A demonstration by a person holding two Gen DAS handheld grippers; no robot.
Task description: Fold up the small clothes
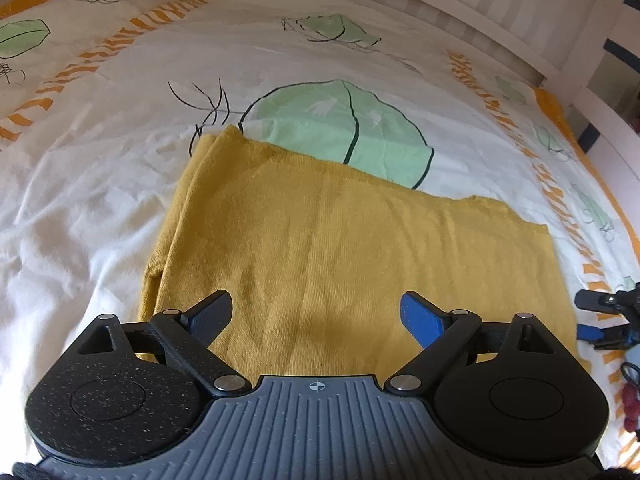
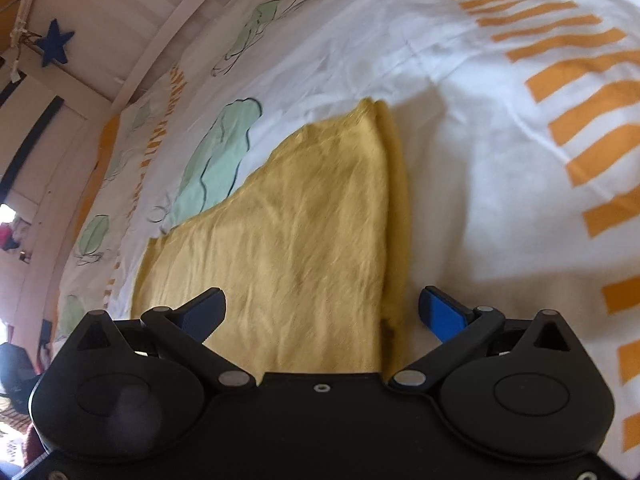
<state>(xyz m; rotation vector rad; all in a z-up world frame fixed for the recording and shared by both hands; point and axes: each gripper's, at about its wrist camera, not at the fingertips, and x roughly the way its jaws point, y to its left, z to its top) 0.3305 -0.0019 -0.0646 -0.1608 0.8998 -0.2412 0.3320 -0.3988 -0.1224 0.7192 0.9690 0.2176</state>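
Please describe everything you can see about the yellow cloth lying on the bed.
The yellow cloth is a mustard knit garment, already folded: stacked layers show along one side edge. It lies flat, slightly wrinkled, on the white bed cover, partly covering a green leaf print. Both grippers hover open above its near edge; neither visibly grips it.

Left tongs (image 1: 316,316) black with grey ribbed plate, right tongs (image 2: 322,312) all black, blue pads, silver pivot screws
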